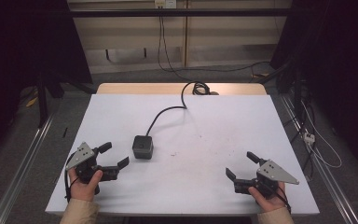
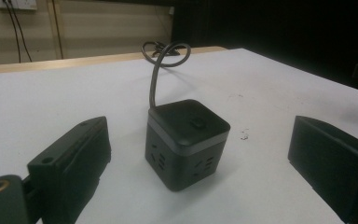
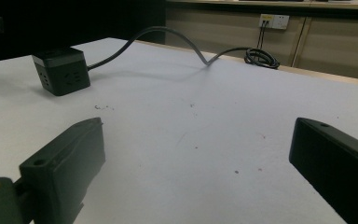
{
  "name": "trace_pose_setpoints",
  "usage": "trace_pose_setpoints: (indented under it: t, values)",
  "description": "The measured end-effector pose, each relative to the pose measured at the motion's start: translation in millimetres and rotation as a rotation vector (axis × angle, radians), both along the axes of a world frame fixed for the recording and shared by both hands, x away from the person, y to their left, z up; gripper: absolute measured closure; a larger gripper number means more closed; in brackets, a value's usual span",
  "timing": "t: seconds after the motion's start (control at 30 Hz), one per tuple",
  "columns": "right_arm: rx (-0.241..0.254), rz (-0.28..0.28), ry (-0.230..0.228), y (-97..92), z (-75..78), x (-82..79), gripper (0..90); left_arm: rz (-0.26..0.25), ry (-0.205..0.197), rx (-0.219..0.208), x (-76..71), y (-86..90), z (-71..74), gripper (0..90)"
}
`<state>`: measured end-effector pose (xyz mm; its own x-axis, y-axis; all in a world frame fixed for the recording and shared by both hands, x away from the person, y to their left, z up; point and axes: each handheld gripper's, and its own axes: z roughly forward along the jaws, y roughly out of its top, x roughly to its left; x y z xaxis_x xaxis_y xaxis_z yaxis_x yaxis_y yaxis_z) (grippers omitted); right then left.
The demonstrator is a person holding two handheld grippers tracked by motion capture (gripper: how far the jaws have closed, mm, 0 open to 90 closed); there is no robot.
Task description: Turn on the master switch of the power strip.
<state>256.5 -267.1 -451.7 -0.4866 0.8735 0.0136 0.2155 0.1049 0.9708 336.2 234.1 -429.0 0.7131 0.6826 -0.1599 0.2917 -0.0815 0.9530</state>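
My left gripper (image 1: 113, 156) is the one w/ the short road here: the black cube power strip (image 1: 142, 147) sits just beside it, ahead and a bit to the right of its tips, on the left-centre of the white table (image 1: 214, 186). In the left gripper view the cube (image 2: 186, 142) stands btwn my two jaws but farther out, not yet inside them, one corner turned toward me so I see two socket faces and the top w/ its small button. Both jaws spread wide, nothing held. My right gripper (image 1: 242, 165) is well apart from the cube, near the table's right front; jaws also wide apart and empty. From the right gripper view the cube (image 3: 61, 70) is far off at upper left. The cube itself has no real long axis, roughly equal sides, so what gives it a direction is the cable (image 1: 165, 112): it leaves the back face, away from me, runs toward the far edge and ends in a coil (image 1: 196, 87) there. So the line is front-to-back, cable end pointing away. My guess is the left goes fwd a little and closes across the side faces; since the cube sits cornerwise, I'd prob. need to turn the wrist to meet flat faces, else it may twist out.
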Motion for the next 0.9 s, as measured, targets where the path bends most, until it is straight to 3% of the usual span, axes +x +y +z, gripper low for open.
trace_pose_setpoints:
  t: [0.9]
  values:
    - [-0.005, 0.007, -0.002, 3.2, -0.6, 1.4, 3.0, -0.011, 0.006, -0.004, 4.2, -8.0, 0.8, 5.1]
